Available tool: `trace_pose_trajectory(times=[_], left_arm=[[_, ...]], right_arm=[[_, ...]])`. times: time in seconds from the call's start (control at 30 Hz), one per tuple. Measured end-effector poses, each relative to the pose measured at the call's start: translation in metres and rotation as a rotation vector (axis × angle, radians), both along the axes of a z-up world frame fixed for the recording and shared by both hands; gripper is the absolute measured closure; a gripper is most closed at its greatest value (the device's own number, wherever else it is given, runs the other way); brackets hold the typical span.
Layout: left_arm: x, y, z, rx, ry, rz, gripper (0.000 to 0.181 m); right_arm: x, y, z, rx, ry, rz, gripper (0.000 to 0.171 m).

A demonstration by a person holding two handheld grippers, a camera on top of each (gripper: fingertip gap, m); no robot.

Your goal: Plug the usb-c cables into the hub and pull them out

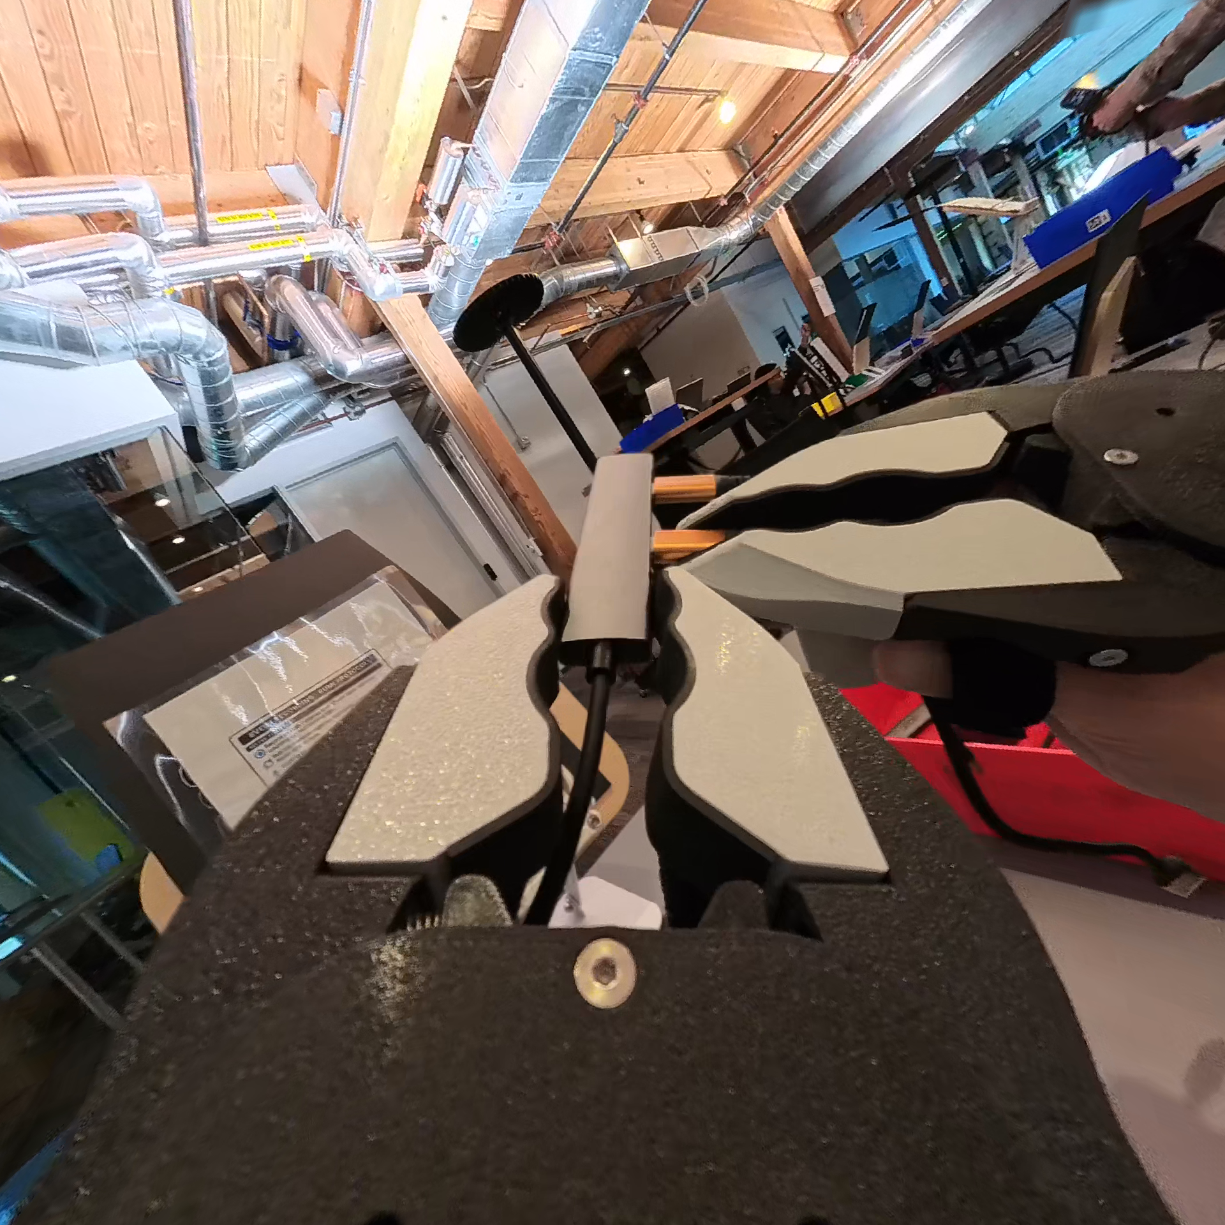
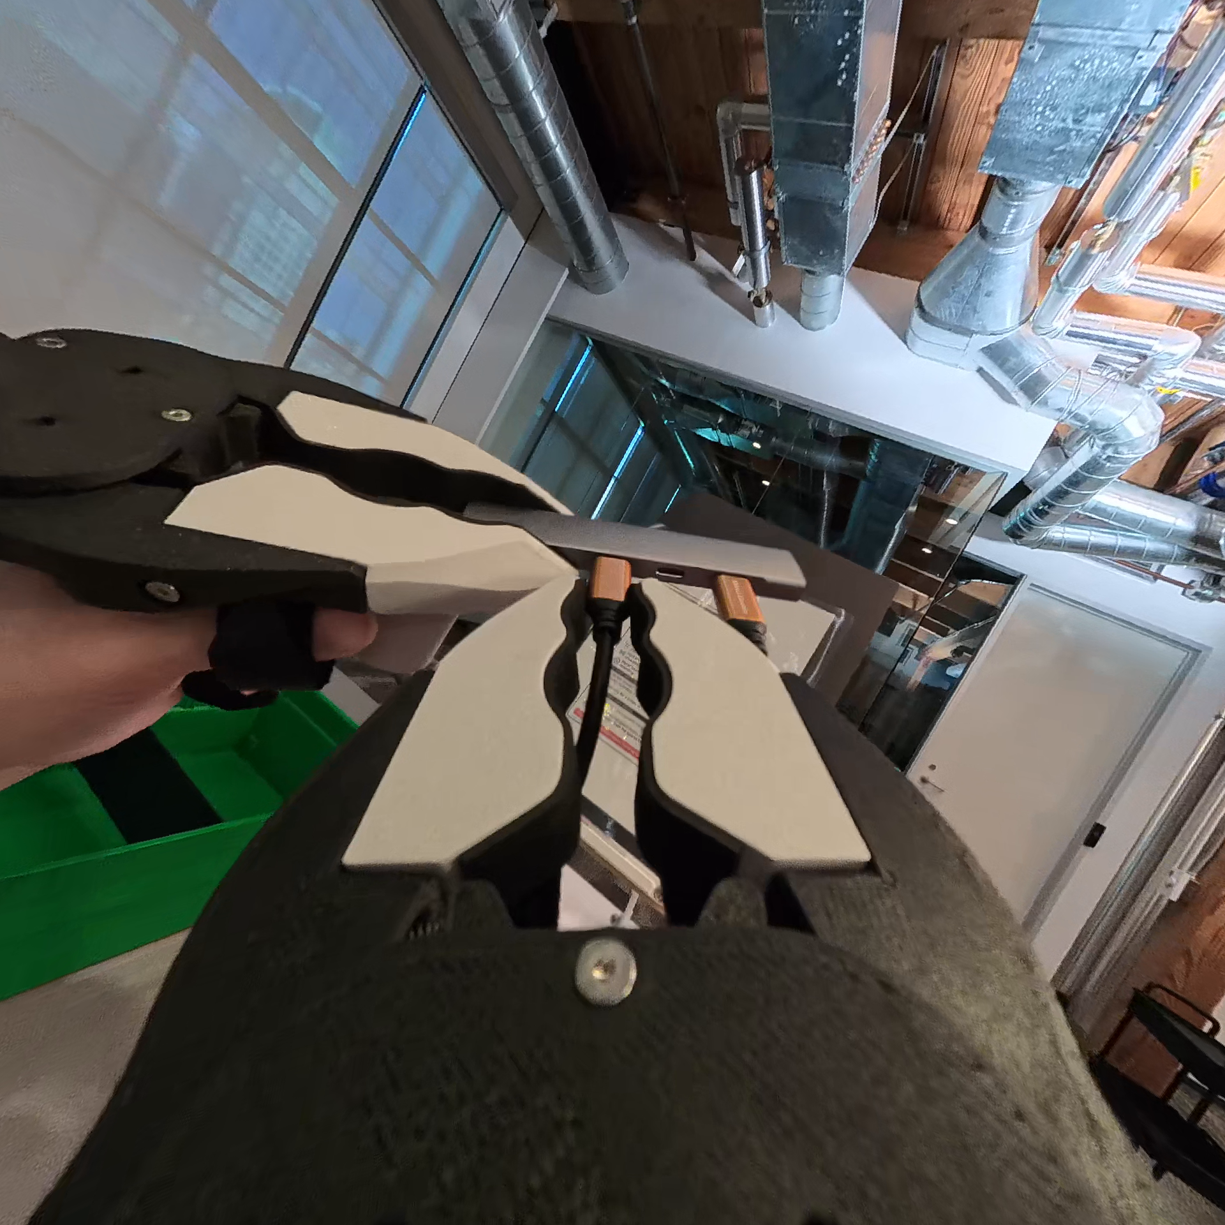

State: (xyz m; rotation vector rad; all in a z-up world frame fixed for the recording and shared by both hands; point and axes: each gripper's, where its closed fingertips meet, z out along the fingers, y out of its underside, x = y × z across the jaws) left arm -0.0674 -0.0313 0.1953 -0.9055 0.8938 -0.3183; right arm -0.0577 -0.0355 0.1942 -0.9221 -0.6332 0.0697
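- Left gripper point(image 1: 608, 600) is clamping the grey hub point(image 1: 613, 540) by its cable end, held in mid-air.
- Right gripper point(image 2: 604, 613) is pinching the nearer orange USB-C plug point(image 2: 608, 583), seated in the hub's side.
- Second orange plug point(image 2: 737, 600) is sitting just beside it, ungripped.
- Plug axis is lying square to the hub's length: pull straight back along the right fingers.

My left tongs point(image 1: 608, 613) clamp grey hub point(image 1: 610, 550), its black cord point(image 1: 583, 762) trailing back between fingers. My right tongs point(image 1: 689, 537) pinch nearer orange plug point(image 1: 683, 542); second plug point(image 1: 683, 489) seated farther along.
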Motion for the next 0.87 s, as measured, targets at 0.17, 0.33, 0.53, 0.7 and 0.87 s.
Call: trace_pose_trajectory(times=[0.17,0.33,0.53,0.7,0.87], left_arm=[[0.0,0.005,-0.003,0.011,0.021,0.017,0.157],[0.0,0.004,-0.001,0.027,0.007,0.03,0.156],[0.003,0.005,0.006,0.007,-0.029,-0.004,0.156],[0.023,0.007,0.012,-0.049,-0.04,-0.06,0.156],[0.022,0.02,-0.002,-0.073,-0.065,-0.079,0.156]], right_arm=[[0.001,0.005,-0.004,0.002,-0.019,-0.024,0.158],[0.001,0.005,-0.002,0.011,0.039,0.017,0.158],[0.005,0.003,0.005,0.045,0.049,-0.008,0.158],[0.025,0.005,0.011,0.044,0.081,-0.05,0.158],[0.023,0.017,-0.002,-0.008,0.049,-0.086,0.158]])
